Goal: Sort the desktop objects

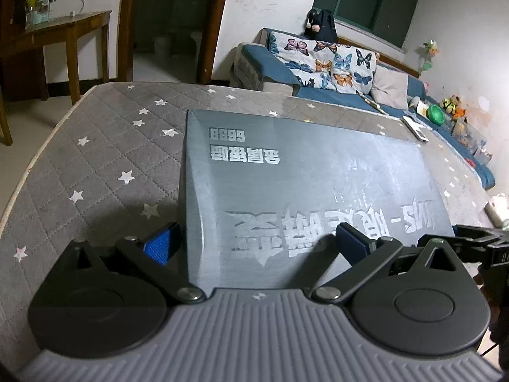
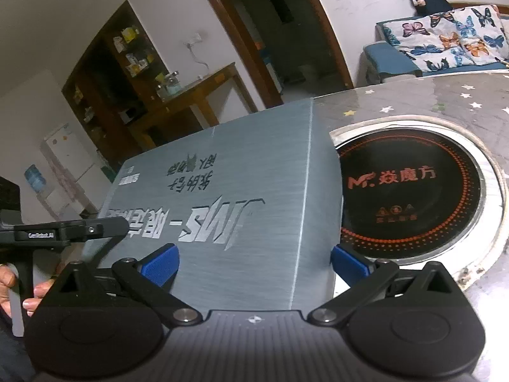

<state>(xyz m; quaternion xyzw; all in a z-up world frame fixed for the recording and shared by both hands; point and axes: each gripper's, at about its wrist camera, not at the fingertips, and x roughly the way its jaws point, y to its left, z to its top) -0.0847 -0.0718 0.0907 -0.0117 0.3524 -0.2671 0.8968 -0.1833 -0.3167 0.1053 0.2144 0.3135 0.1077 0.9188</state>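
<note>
Grey box (image 1: 305, 187) fills both views, flat on the starred tabletop (image 1: 105, 159) beside the inset hob (image 2: 413, 191); left tongs (image 1: 254, 245) and right tongs (image 2: 254, 264) straddle its near end, jaws apart, not visibly gripping.

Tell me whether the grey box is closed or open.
Closed, as far as shown: the grey box presents an unbroken printed top with no raised flap, in both wrist views. Its near end, between the jaws, is hidden.
</note>
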